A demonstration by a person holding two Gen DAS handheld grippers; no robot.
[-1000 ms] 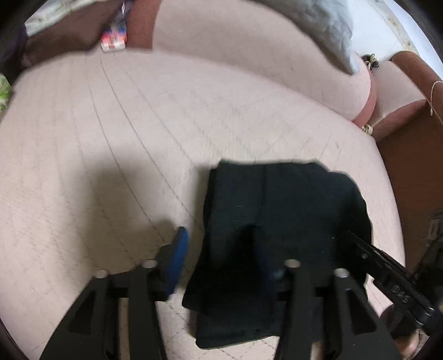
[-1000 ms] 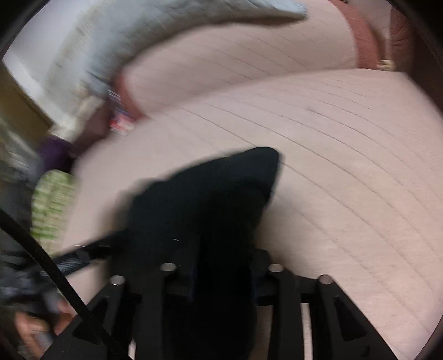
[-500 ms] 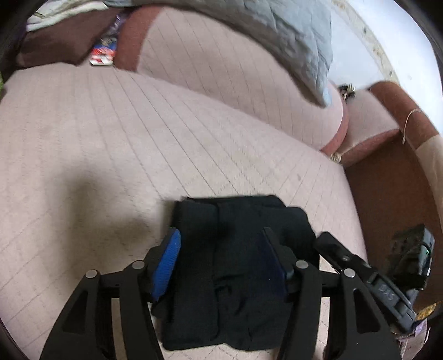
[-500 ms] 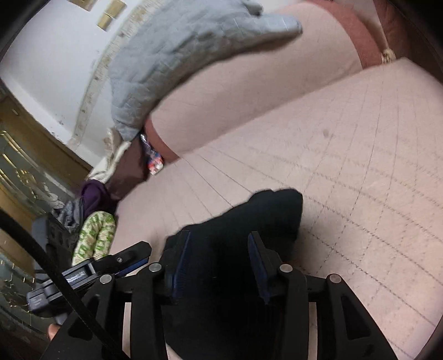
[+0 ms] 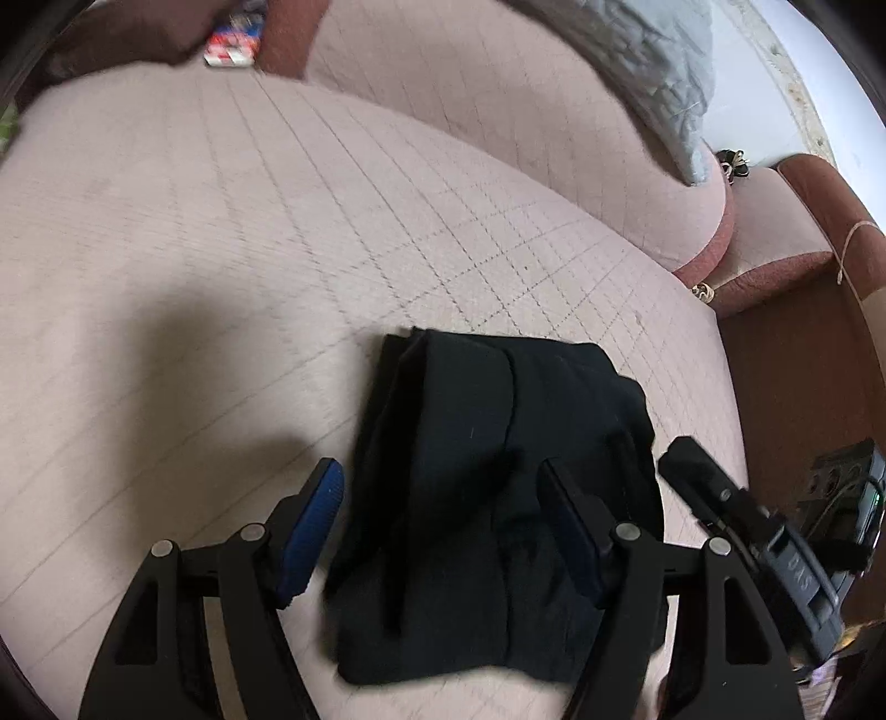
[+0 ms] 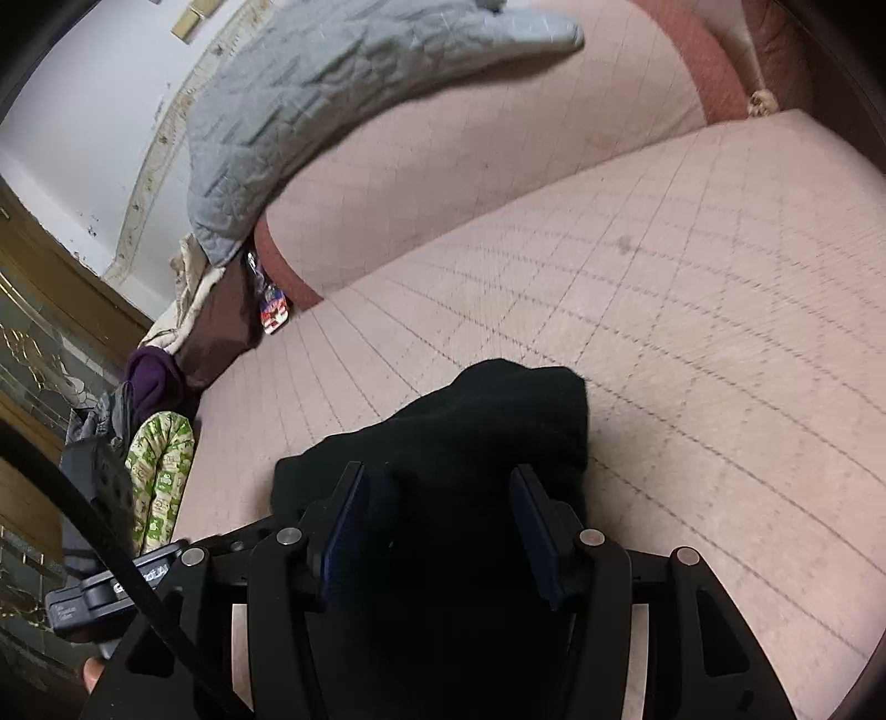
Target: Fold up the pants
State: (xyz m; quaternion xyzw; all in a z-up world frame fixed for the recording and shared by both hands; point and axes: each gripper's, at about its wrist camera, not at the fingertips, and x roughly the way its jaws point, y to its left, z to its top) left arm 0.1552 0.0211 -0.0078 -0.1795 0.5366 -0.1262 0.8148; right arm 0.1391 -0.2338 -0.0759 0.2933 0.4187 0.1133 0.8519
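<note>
The black pants (image 5: 487, 476) lie folded into a compact rectangle on the pink quilted sofa seat (image 5: 232, 232). My left gripper (image 5: 443, 493) is open, its blue-padded fingers (image 5: 313, 526) straddling the near part of the fold, above it. The right gripper shows at the pants' right edge in the left wrist view (image 5: 736, 515). In the right wrist view the pants (image 6: 498, 421) fill the lower centre, and my right gripper (image 6: 437, 498) is open over them, holding nothing.
A grey quilted blanket (image 6: 343, 94) drapes over the sofa backrest (image 5: 498, 94). A small colourful packet (image 5: 230, 47) lies at the seat's far corner. Clothes, including a green patterned piece (image 6: 160, 471), pile at the left end. A brown armrest (image 5: 803, 266) bounds the right end.
Both grippers have opened and let go of the pants, which now lie flat as a folded stack. Both have drawn back slightly and tilted up.
</note>
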